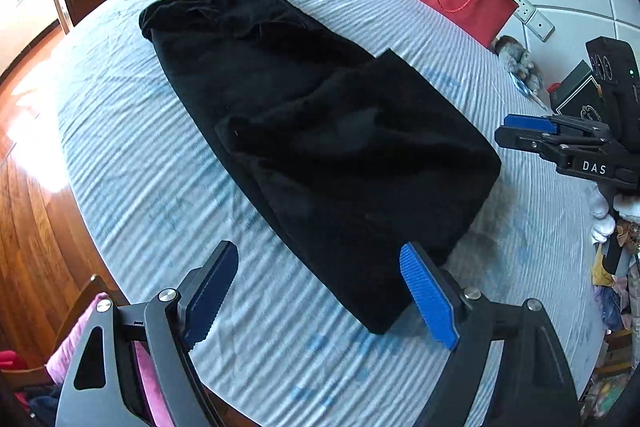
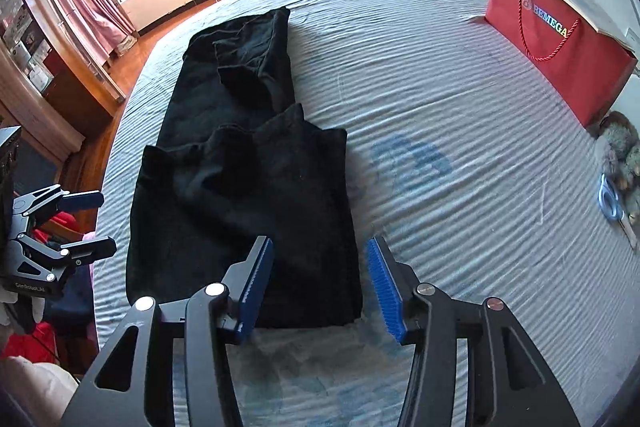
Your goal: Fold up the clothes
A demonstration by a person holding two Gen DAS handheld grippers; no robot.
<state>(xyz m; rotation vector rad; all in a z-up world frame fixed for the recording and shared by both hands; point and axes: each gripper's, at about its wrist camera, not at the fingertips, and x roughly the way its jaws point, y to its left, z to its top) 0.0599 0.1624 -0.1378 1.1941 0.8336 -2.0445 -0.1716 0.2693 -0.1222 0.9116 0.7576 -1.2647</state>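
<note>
A black garment [image 1: 304, 131] lies lengthwise on a bed with a pale blue striped sheet [image 1: 120, 147]. Its near end is doubled over onto itself, making a thicker layer [image 2: 248, 211]. My left gripper [image 1: 316, 259] hovers open over the garment's near left edge, with nothing between its blue pads. My right gripper [image 2: 320, 245] is open too, above the garment's near right corner [image 2: 348, 307], and its pads do not press the cloth. Each gripper shows in the other's view: the right gripper [image 1: 508, 133] at the right edge and the left gripper [image 2: 106, 223] at the left edge.
A red paper bag [image 2: 560, 55] stands at the bed's far right by the wall. A grey plush toy [image 2: 620, 155] and blue scissors [image 2: 610, 203] lie near it. A dark box [image 1: 576, 95] sits at the right. Wooden floor [image 1: 36, 207] and piled clothes [image 2: 28, 343] lie beyond the left edge.
</note>
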